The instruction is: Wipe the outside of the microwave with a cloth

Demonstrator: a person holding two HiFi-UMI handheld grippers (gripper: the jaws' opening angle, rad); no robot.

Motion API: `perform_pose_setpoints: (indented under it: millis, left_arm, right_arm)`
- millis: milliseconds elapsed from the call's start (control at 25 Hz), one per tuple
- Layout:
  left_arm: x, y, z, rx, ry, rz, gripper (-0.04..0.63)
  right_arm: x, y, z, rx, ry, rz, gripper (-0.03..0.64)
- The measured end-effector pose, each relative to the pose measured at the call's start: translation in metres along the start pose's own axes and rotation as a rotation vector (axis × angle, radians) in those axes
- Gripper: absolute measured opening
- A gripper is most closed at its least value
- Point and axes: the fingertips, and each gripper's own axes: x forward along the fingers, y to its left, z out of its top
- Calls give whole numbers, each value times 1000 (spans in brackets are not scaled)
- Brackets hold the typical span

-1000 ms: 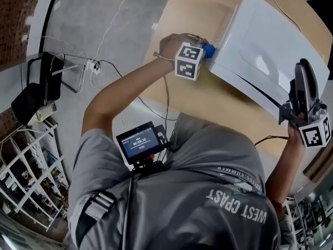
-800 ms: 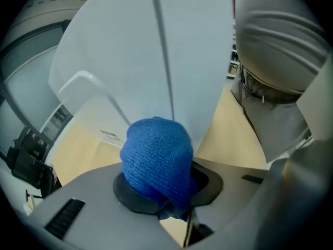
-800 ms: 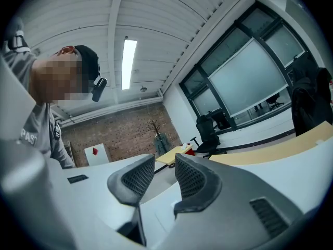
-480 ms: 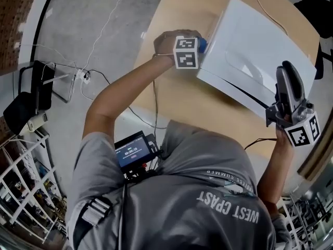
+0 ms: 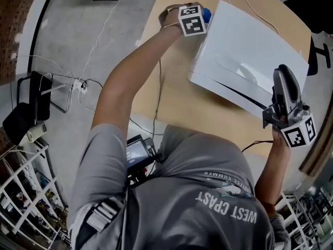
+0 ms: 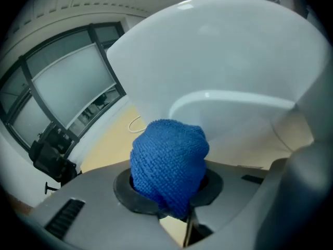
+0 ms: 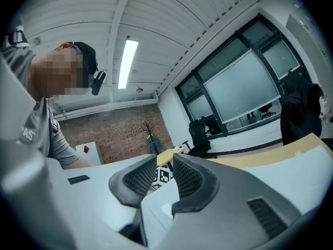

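Tongs first, head view: left gripper (image 5: 203, 15) at the white microwave's (image 5: 250, 51) far left corner on the table (image 5: 171, 87), right gripper (image 5: 281, 74) beside its near right end. Left gripper view: jaws clamped on a bunched blue knitted cloth (image 6: 169, 165) by the glossy casing; so small a wad might let hard plastic scrape it. Right gripper view: jaws have just been closing, narrowly apart, nothing between.
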Motion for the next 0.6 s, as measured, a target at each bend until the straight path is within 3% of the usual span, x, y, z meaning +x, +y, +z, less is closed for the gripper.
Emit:
perform_pose_setpoints:
  millis: [240,400,600]
  left_arm:
    - [-1,-17,-6,-20,-6,-28,95]
    - [-9,-35,-14,-31,-29,-45,96]
    - [-30,-71,-27,-43,-51,-63,96]
  right_arm:
    - [-5,-3,1,-15,-9,-14,83]
    - [-5,-6,-4,-36,1,-28,26]
    - [-6,-4,-1,-49,13,-30,21]
